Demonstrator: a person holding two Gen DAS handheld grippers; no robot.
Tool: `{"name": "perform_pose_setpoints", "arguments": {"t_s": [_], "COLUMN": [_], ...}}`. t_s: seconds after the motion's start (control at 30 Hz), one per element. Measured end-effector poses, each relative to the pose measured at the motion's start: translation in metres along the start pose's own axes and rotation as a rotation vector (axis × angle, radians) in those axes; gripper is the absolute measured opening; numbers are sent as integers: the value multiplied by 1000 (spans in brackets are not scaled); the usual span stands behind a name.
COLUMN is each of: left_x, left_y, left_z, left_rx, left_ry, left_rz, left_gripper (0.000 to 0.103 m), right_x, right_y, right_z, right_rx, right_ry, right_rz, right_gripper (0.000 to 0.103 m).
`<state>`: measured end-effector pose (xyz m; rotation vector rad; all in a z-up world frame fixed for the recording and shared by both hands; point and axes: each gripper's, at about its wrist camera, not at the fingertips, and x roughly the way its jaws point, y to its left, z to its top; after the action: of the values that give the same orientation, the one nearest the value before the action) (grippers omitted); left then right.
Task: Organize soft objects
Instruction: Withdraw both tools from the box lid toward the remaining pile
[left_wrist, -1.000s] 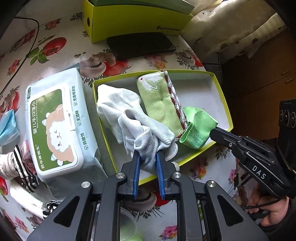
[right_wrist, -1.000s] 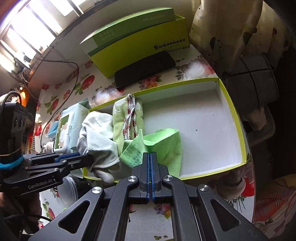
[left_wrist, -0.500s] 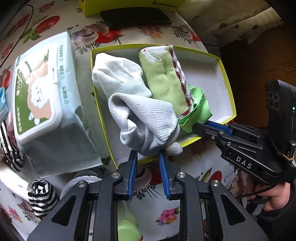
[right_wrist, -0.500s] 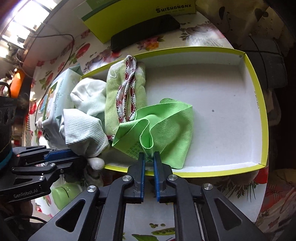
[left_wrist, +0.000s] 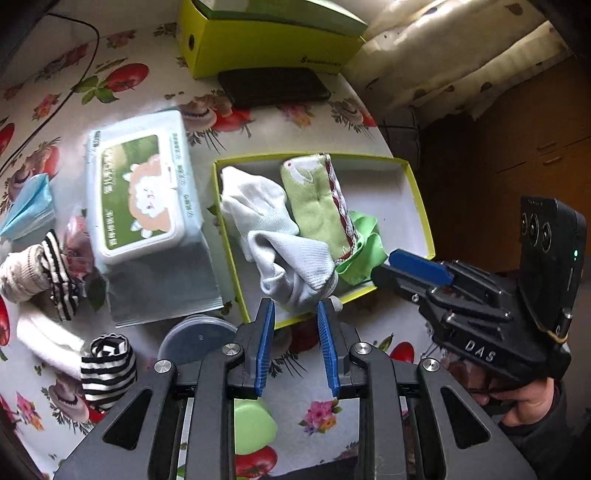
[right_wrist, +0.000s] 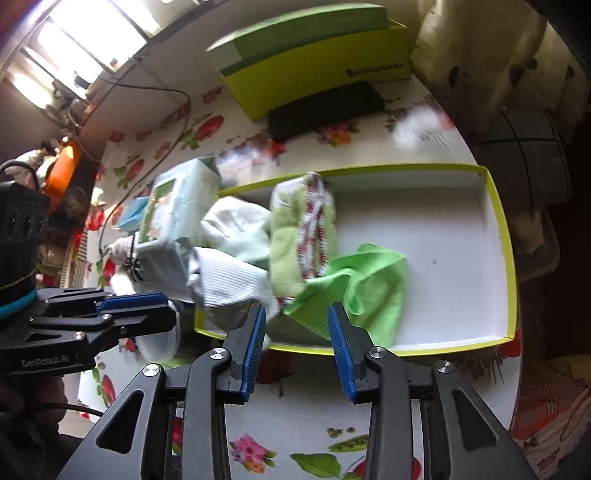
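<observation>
Hovering with jaws wide, left gripper (left_wrist: 295, 332) grips nothing; grey sock (left_wrist: 295, 266) lies just ahead, draped over tray (left_wrist: 417, 192) edge. Right gripper (right_wrist: 297, 332) also wide; green cloth (right_wrist: 362, 288) just ahead in tray.

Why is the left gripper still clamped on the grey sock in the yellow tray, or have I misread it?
Misread: the left gripper is open, as the left wrist view shows. The grey sock lies free in the yellow tray, just past the fingertips.

A floral-clothed table (left_wrist: 140, 48) bears a yellow-rimmed tray (left_wrist: 419, 192), wipes pack (left_wrist: 144, 192), phone (left_wrist: 273, 86) and striped socks (left_wrist: 107, 369).
</observation>
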<state>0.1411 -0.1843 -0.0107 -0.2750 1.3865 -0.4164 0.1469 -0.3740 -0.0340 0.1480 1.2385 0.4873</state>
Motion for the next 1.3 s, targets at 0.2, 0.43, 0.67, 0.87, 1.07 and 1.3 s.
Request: {"name": "perform_pose_setpoints", "arguments": {"t_s": [0.2, 0.43, 0.67, 0.87, 1.07, 1.3], "left_x": [-33, -52, -68, -75, -82, -84], "left_y": [35, 70, 85, 93, 96, 101], "left_z": [-6, -27, -39, -45, -53, -60], "left_rx": [-100, -192, -207, -228, -235, -252], "left_ry": [-71, -102, -133, -138, -153, -157], "left_rz": [19, 28, 35, 51, 45, 41], "left_gripper": [25, 25, 25, 25, 25, 25], "right_x": [48, 79, 51, 84, 87, 88], "right_y": [41, 47, 44, 46, 47, 53], "right_z": [5, -2, 6, 5, -8, -15], "right_rx": [-97, -112, -62, -72, -123, -233], "right_ry": [87, 182, 69, 154, 212, 278], "right_rz": [41, 23, 37, 4, 57, 97], "right_gripper": [10, 10, 10, 10, 10, 10]}}
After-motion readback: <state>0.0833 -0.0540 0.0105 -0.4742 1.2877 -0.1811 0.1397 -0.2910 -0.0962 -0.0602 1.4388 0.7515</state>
